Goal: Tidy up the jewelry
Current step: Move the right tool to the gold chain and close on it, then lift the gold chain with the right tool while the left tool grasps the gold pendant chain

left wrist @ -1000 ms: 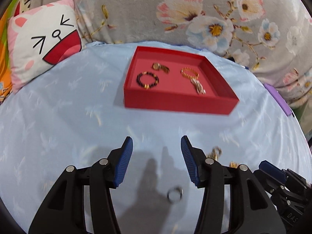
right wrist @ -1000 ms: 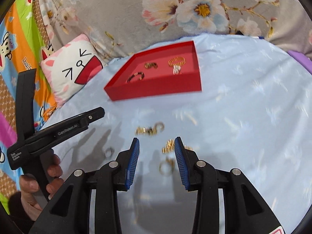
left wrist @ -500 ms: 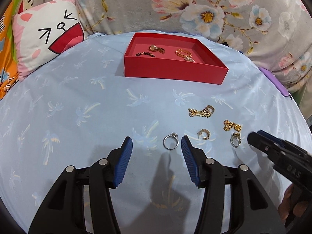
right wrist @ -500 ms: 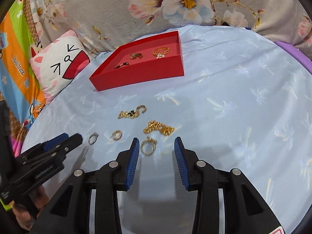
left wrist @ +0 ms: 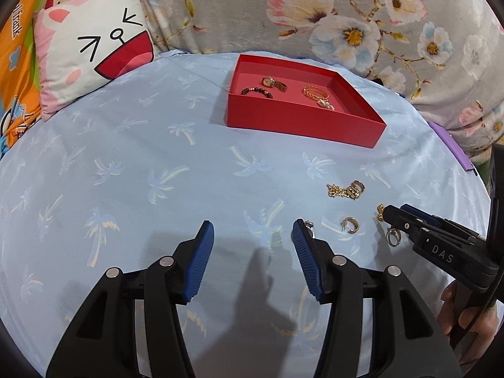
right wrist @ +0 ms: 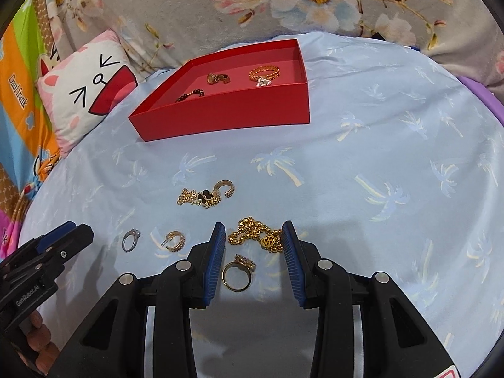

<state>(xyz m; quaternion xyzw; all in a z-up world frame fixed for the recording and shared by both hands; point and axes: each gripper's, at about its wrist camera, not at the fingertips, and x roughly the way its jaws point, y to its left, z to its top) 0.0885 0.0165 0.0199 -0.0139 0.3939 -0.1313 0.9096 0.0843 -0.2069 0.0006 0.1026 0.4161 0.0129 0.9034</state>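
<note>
Pickup step — right gripper (right wrist: 253, 245), jaws wide, straddles the gold chain (right wrist: 256, 235), ring (right wrist: 237, 272) nearer. Next: lower, pinch, carry to the far red tray (right wrist: 220, 119). Left gripper (left wrist: 252, 249) wide, empty.

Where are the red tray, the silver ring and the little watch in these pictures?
red tray (right wrist: 239, 111): right wrist view, on its front wall.
silver ring (right wrist: 129, 241): right wrist view, on its band.
watch (left wrist: 268, 81): left wrist view, on its round face.
</note>
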